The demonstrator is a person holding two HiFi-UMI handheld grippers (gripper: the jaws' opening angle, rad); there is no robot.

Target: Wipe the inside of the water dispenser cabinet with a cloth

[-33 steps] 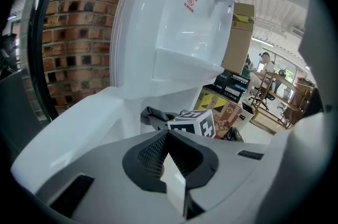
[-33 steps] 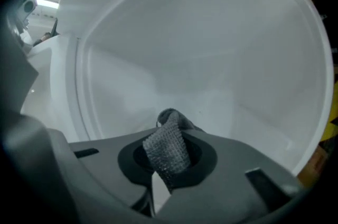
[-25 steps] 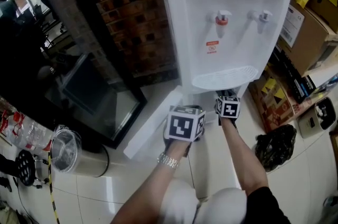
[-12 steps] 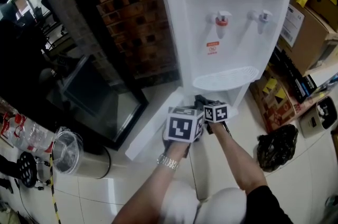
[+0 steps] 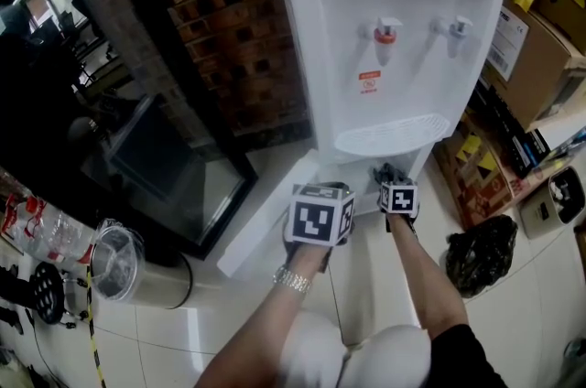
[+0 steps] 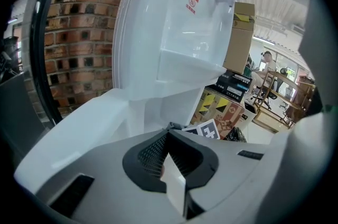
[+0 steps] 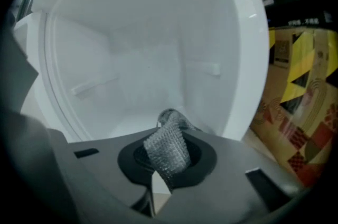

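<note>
The white water dispenser point(image 5: 403, 57) stands against a brick wall, its lower cabinet door point(image 5: 265, 217) swung open to the left. My right gripper point(image 5: 392, 177) is at the cabinet opening under the drip tray, shut on a grey mesh cloth point(image 7: 169, 146). In the right gripper view, my right gripper point(image 7: 162, 178) faces the white cabinet interior point(image 7: 142, 75), and the cloth sticks up from the jaws. My left gripper point(image 5: 328, 190) hovers by the door's inner edge. In the left gripper view, my left gripper point(image 6: 173, 178) is shut with nothing seen between its jaws.
A metal bin point(image 5: 119, 267) with a plastic liner stands on the tiled floor at left. A dark glass-fronted frame point(image 5: 165, 167) leans beside the brick wall point(image 5: 229, 29). Cardboard boxes point(image 5: 540, 38) and a black bag point(image 5: 476, 253) crowd the right side.
My right gripper swung left with the cloth, close to the left gripper, then went back right to the cabinet opening. The left gripper stayed put.
</note>
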